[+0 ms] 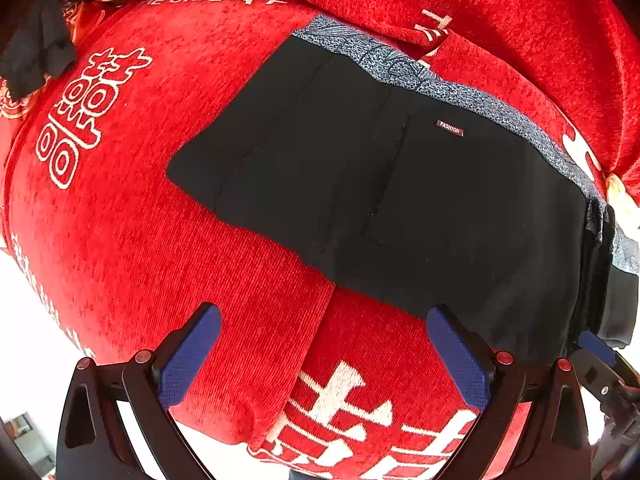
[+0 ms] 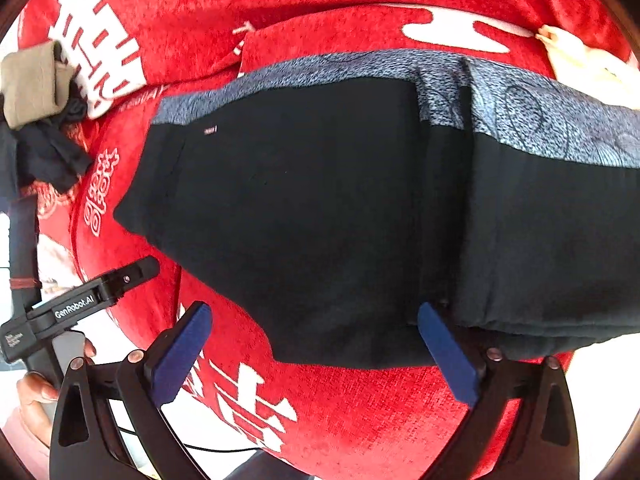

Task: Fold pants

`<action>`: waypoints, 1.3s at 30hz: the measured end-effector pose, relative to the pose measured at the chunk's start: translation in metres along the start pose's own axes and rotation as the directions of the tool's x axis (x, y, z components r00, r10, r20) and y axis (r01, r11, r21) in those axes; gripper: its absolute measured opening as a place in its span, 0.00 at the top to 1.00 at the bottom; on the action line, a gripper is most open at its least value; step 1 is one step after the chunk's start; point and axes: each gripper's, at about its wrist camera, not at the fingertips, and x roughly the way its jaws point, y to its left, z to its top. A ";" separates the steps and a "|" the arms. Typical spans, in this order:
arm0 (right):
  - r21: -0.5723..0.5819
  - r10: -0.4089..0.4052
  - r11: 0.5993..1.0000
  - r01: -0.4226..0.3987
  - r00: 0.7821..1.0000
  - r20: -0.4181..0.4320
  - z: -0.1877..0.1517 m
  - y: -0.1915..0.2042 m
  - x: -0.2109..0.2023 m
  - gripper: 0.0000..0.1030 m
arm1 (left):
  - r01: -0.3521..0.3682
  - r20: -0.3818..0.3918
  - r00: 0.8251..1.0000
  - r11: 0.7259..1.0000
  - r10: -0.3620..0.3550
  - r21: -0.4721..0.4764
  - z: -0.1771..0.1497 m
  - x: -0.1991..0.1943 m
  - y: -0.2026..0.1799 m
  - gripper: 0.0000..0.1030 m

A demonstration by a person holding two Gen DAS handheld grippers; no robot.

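**A:** Pants (image 2: 340, 208) first: where are they lying?

**B:** Flat on the red blanket (image 1: 132, 240) with the white lettering, already doubled over. In my right wrist view the folded part sits thick on the right, its layered edge showing just above my right claw (image 2: 316, 344). The grey patterned waistband (image 2: 320, 76) runs along the far side, away from me.

**A:** And your claws?

**B:** Both released, gripping nothing. My left claw (image 1: 324, 344) hovers over bare blanket just short of the near black edge. The right one straddles that near edge, one blue pad (image 2: 448, 356) by the stacked fold.

**A:** Why keep them spread like that?

**B:** I judge it as readiness: wide jaws can slide around a thick bundle of cloth. Keeping low and close to the hem would let me pinch all layers at once.

**A:** Why is the waistband on the far side?

**B:** Probably so the straight band serves as a line to fold toward. That is my guess, though.

**A:** Anything nearby that could interfere?

**B:** A dark garment (image 2: 48, 152) and a rolled tan cloth (image 2: 30, 84) lie at the far left, well apart from the pants. A ridge in the blanket (image 1: 320, 320) runs under the near edge and might snag a finger.

**A:** How far along is it?

**B:** Partly folded, I'd say; at least one more fold seems needed.
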 end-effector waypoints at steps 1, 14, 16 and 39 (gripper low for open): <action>0.009 0.004 1.000 -0.004 1.000 0.004 0.000 -0.001 0.000 0.01 | 0.006 -0.003 1.000 1.000 -0.006 -0.004 0.003 0.002 0.001 0.00; 0.028 -0.016 0.999 0.015 0.999 0.041 -0.003 0.001 0.001 0.00 | 0.080 -0.002 0.997 0.996 -0.080 -0.044 0.036 0.021 0.027 0.00; 0.026 -0.021 0.999 0.019 0.999 0.041 -0.003 0.001 0.002 0.00 | 0.081 -0.003 0.997 0.996 -0.081 -0.047 0.038 0.022 0.030 0.00; 0.017 -0.046 0.999 0.045 0.998 0.035 -0.003 0.004 0.006 0.00 | 0.522 0.091 0.851 0.817 -0.516 -0.245 0.053 0.049 0.090 0.00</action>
